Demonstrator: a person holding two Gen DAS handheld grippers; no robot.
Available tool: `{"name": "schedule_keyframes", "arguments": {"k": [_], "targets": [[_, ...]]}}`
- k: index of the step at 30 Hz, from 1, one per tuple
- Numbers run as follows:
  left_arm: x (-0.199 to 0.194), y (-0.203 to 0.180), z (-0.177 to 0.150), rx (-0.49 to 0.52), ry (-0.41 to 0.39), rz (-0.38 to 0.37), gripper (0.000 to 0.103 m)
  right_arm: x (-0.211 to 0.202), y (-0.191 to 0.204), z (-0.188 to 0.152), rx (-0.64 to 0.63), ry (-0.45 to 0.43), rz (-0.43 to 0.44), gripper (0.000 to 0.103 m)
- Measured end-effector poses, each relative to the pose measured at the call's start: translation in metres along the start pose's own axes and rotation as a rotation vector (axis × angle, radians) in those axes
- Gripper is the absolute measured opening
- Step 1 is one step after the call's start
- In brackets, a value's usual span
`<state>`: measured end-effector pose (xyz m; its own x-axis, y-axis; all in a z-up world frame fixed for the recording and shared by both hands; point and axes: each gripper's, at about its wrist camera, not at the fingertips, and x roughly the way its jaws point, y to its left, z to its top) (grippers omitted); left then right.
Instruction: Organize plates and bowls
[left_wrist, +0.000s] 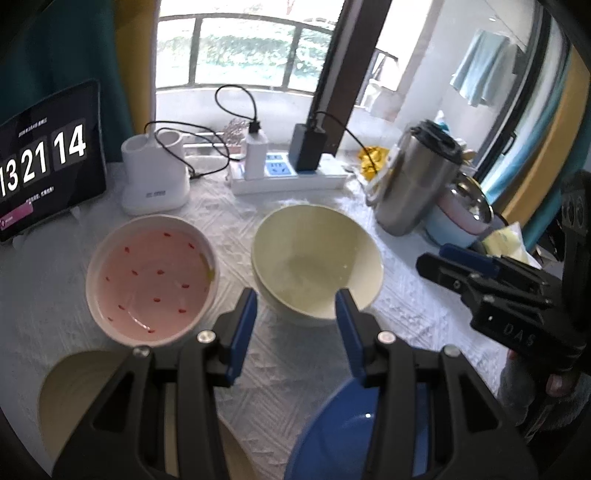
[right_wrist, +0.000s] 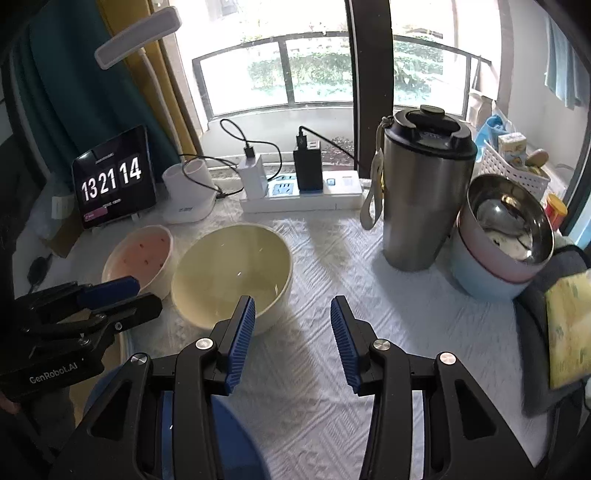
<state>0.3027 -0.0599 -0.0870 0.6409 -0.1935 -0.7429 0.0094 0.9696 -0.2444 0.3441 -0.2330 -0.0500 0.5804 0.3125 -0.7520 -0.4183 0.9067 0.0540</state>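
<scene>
We are between grasps. The left tool (left_wrist: 297, 314) and the right tool (right_wrist: 291, 325) hang partly open and hold nothing. The cream bowls (left_wrist: 317, 258), two nested, stand mouth up on the desk (right_wrist: 332, 258) beside the pink bowl (left_wrist: 151, 277). The blue plate (left_wrist: 332, 435) and cream plate (left_wrist: 66, 398) lie flat near us. Being round, none has a long axis. Next, we think, one tool must take a rim.

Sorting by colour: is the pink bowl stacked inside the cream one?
No, the pink bowl with red specks sits on the tablecloth beside the cream bowl, not inside it.
</scene>
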Motion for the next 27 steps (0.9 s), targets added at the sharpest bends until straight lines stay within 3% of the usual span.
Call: {"name": "schedule_keyframes", "arguments": {"k": [11, 15, 25, 27], "targets": [[0.028, 0.002, 0.010, -0.002, 0.097, -0.002, 0.045, 0.045, -0.017, 0.013, 0.066, 0.116, 0.090, 0.045], [0.044, 0.007, 0.013, -0.026, 0.177, -0.039, 0.045, 0.060, -0.019, 0.014, 0.080, 0.161, 0.125, 0.045], [0.057, 0.010, 0.018, -0.002, 0.229, 0.012, 0.046, 0.083, -0.018, 0.013, 0.077, 0.228, 0.186, 0.045], [0.060, 0.008, 0.018, 0.013, 0.239, 0.002, 0.046, 0.086, -0.016, 0.014, 0.073, 0.236, 0.206, 0.040]]}}
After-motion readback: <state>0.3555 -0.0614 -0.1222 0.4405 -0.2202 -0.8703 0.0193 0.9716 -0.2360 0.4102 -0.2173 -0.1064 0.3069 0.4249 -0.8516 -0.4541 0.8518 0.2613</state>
